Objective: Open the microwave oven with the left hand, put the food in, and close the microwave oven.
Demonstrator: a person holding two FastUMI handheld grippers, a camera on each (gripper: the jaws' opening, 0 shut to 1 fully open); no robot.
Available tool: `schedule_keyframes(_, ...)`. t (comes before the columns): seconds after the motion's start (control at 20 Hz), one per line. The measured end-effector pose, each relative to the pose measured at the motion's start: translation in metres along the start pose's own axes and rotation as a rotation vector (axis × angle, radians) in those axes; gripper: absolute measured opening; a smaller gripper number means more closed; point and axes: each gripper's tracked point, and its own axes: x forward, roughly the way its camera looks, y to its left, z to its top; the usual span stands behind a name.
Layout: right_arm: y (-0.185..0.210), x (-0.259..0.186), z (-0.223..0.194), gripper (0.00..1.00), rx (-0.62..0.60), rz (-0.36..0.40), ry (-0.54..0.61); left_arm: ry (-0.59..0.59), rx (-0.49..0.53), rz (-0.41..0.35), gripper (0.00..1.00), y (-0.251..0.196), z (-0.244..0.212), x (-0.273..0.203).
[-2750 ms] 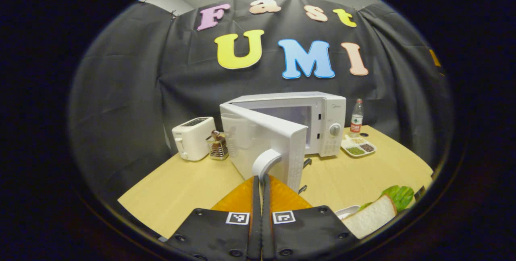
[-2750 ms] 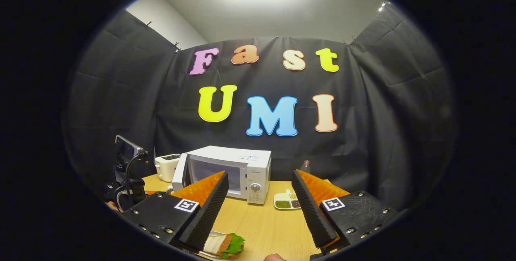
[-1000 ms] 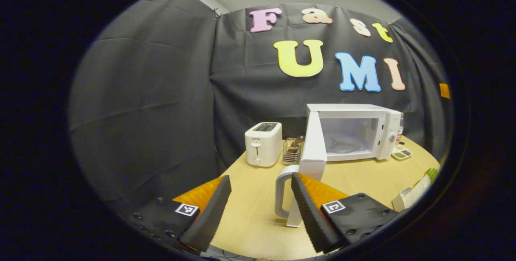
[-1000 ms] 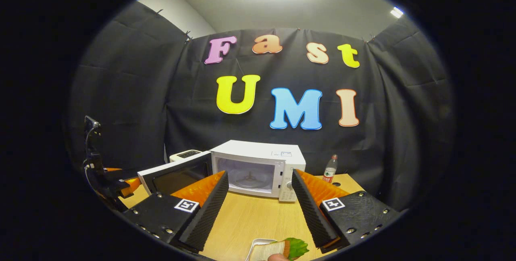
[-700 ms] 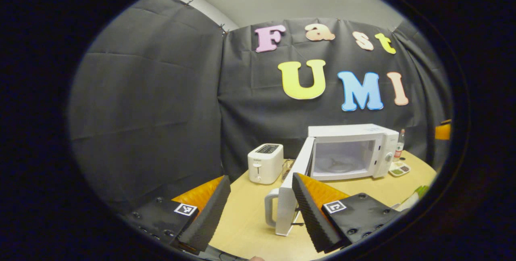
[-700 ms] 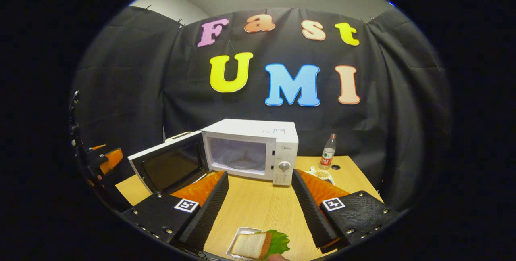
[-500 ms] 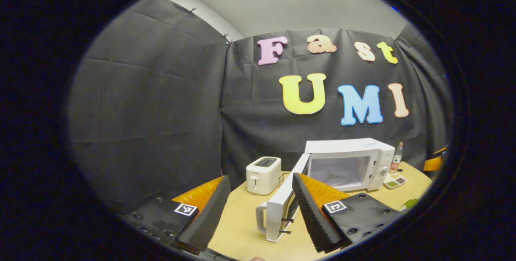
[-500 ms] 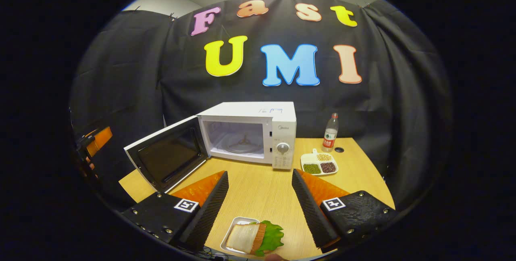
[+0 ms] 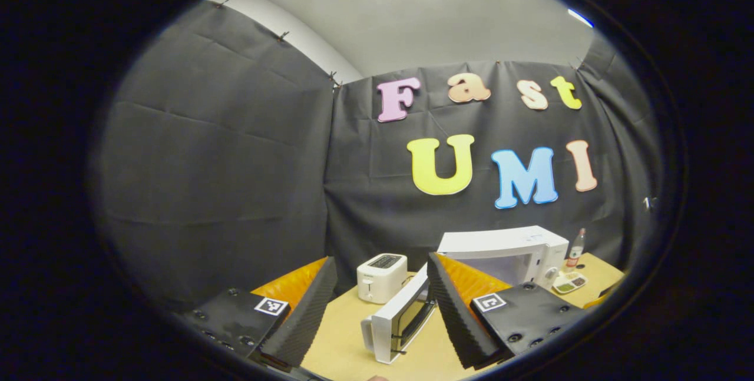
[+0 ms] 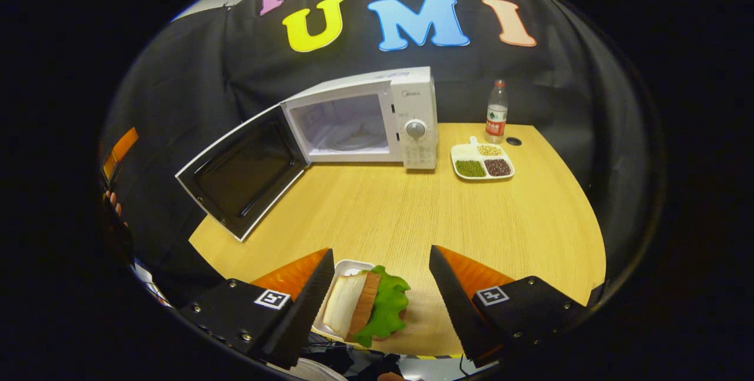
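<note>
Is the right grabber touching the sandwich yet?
Apart. In the right gripper view the right gripper is open, and bare table shows between the sandwich and its right finger.

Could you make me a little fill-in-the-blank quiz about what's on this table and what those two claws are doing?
1. The microwave door stands ____.
2. The sandwich lies on a small white ____, between the right claw's fingers.
3. The left claw holds ____.
4. The water bottle stands behind a divided ____ of beans.

Missing words: open; tray; nothing; dish
</note>
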Motion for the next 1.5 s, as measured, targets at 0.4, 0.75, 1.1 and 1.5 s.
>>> schedule_keyframes(0.4,-0.001,0.012,-0.052,0.98,0.068,0.081,0.162,-0.019,0.002,0.030,0.94,-0.020,0.008,-0.016)
schedule_keyframes(0.75,0.013,0.015,-0.072,0.82,0.231,0.182,0.260,-0.077,0.006,0.069,0.97,-0.032,0.030,-0.044)
schedule_keyframes(1.1,0.020,0.021,-0.077,0.43,0.347,0.238,0.311,-0.097,-0.002,0.096,1.00,-0.031,0.039,-0.067)
schedule_keyframes(1.5,0.030,0.006,-0.036,0.39,0.313,0.263,0.238,-0.081,-0.027,0.074,1.00,-0.030,0.031,-0.055)
